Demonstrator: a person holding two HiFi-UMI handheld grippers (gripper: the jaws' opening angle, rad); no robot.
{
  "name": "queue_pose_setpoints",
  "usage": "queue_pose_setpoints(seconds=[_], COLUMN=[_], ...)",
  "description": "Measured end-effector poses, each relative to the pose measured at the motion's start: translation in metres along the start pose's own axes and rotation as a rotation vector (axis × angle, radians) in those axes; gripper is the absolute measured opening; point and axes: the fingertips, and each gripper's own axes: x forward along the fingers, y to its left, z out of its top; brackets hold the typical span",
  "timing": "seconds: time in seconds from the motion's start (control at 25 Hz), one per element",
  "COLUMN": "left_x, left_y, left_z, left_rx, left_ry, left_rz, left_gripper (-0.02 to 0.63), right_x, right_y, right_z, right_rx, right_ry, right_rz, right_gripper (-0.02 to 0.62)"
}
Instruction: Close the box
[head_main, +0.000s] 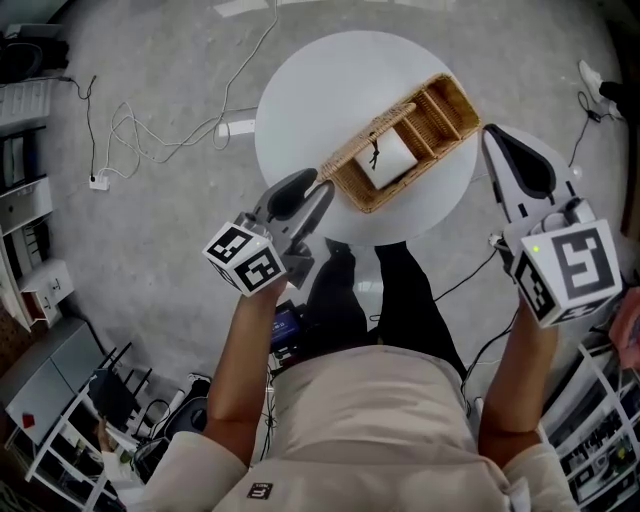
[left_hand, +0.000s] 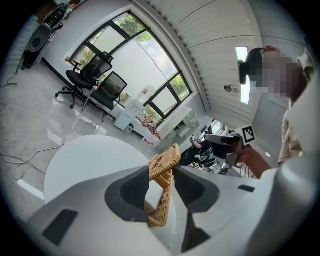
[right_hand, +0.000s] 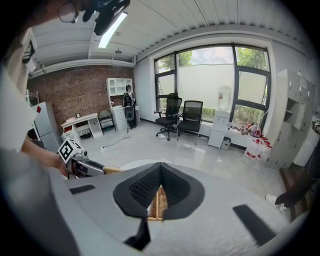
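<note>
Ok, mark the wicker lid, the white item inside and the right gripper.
wicker lid (head_main: 365, 140): head view, middle of its raised edge.
white item (head_main: 392, 162): head view, its top face.
right gripper (head_main: 490, 135): head view, between its fingertips.

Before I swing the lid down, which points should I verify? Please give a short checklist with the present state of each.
1. Left gripper holds the lid: ok, jaws shut on its wicker edge.
2. Right gripper out of the lid's path: ok, shut, empty, off to the right of the box.
3. White packet sits below the rim: cannot tell.
4. Black cord clear of the closing edge: cannot tell; it lies over the packet, near the lid.
5. Box rests fully on the table: ok.
</note>
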Motion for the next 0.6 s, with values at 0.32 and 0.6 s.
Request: queue_pose_setpoints(seconds=[0.32,0.6], left_x=[0.0,0.004], left_y=[-0.015,-0.027], left_z=[-0.015,-0.032], left_rx=[0.058,0.148], left_ry=[0.06,0.146], left_rz=[0.02,0.027], left_gripper=[0.152,0.152], right_x=[-0.028,-0.046], right_y=[-0.004,-0.014], right_z=[0.001,0.005], right_rx=[0.004,0.005], right_ry=[-0.015,-0.024], right_rz=[-0.028,-0.058], right_gripper=[-0.008,-0.008])
